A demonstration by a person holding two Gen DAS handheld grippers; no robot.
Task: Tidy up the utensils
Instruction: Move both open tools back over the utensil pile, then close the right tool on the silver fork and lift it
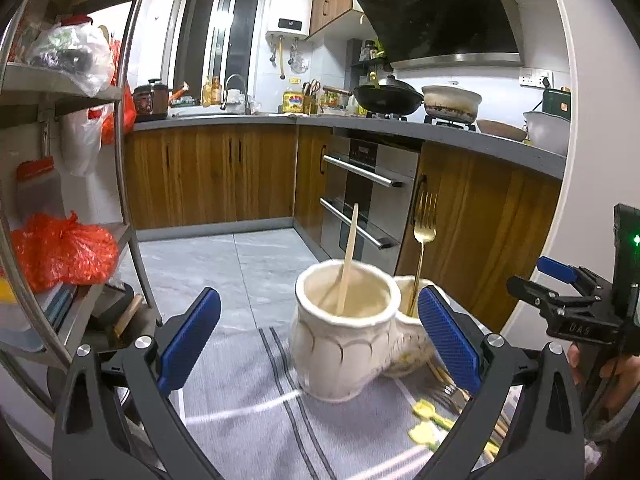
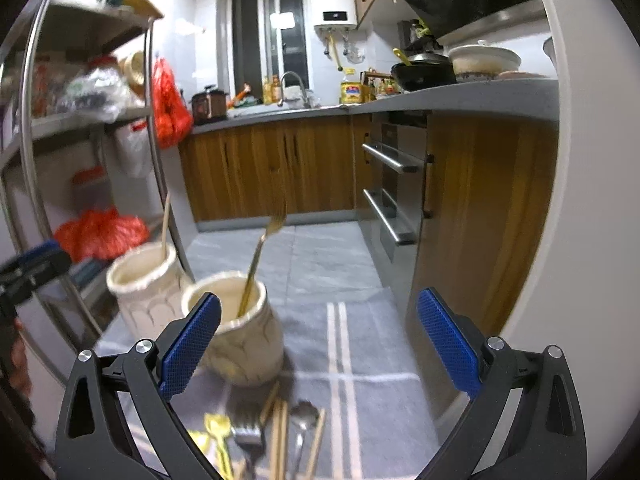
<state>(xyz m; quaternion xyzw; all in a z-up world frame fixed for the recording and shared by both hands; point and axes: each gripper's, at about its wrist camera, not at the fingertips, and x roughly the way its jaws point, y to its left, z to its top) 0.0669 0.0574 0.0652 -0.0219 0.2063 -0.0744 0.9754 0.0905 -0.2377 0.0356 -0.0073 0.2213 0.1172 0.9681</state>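
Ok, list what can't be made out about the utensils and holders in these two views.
- Left wrist view: the loose utensils on the cloth are mostly hidden behind the left gripper's finger.
- Left wrist view: the fork's holder is largely covered by the chopstick holder.
- Right wrist view: the loose pile is blurred and cut off by the bottom edge; no count possible.

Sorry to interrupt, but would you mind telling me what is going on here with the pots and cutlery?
A person holding a gripper in each hand is sorting utensils on a grey cloth. One cream pot holds a chopstick, the other pot a gold fork. The left gripper and right gripper both have their jaws wide open and hold nothing. More forks, spoons and chopsticks lie loose on the cloth, not yet sorted.
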